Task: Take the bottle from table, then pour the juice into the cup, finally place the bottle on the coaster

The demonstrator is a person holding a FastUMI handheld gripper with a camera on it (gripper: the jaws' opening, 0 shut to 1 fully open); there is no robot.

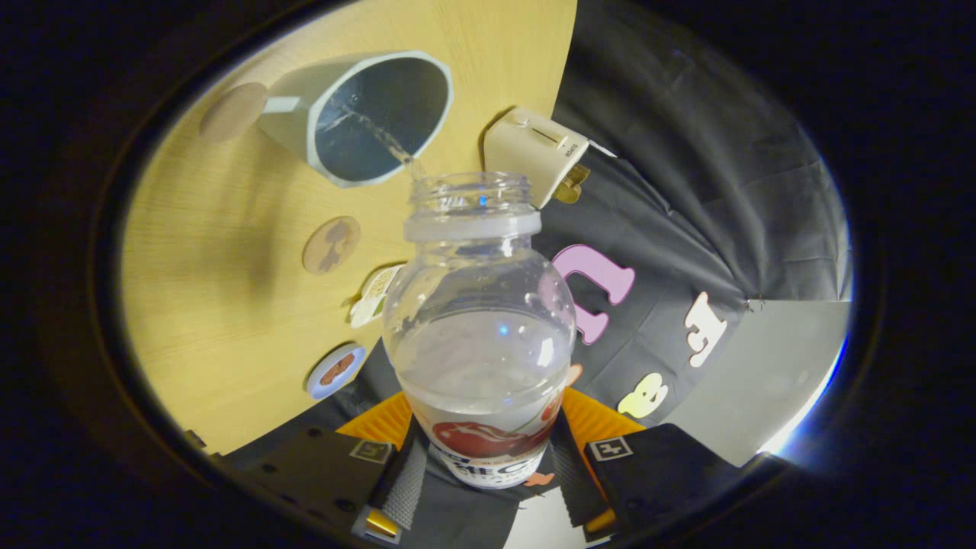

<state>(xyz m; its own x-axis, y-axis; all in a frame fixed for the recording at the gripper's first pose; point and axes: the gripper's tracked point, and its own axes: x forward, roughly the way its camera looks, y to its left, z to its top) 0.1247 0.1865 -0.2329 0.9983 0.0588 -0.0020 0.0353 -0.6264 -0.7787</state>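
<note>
My gripper is shut on a clear plastic bottle, both fingers pressing its labelled lower body. The bottle is uncapped and tipped forward, partly full of clear liquid. A thin stream leaves its mouth and falls into the pale grey cup just beyond it on the wooden table. A round brown coaster lies on the table between the cup and the fingers. Another round brown disc sits beside the cup's base.
A cream toaster-like box stands at the table's edge next to the cup. A small packet and a round blue-rimmed lid lie near the table's edge close to the bottle. Black cloth hangs past the table.
</note>
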